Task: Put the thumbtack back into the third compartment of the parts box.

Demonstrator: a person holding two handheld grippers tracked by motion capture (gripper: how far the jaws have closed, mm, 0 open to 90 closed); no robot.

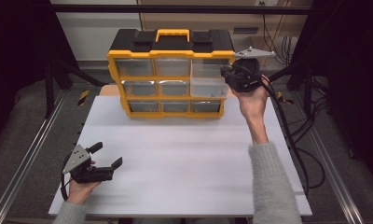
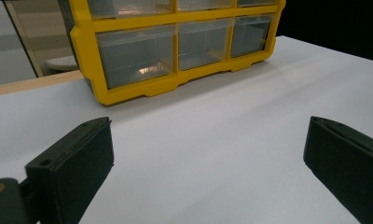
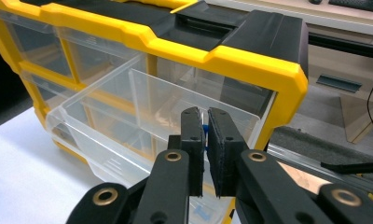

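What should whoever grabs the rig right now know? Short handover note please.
Right gripper: fingers nearly shut on a small blue item, held over the open clear drawer at the organizer upper right.
Left gripper: open, holding nothing, low over the white table near its front left.
Done: drawer pulled out, item in the grip.
Left: probably release the item into the drawer, then push the drawer shut.

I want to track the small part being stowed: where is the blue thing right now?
In the right gripper view, the blue thing is pinched between the right gripper jaws, above the pulled-out clear drawer of the yellow organizer.
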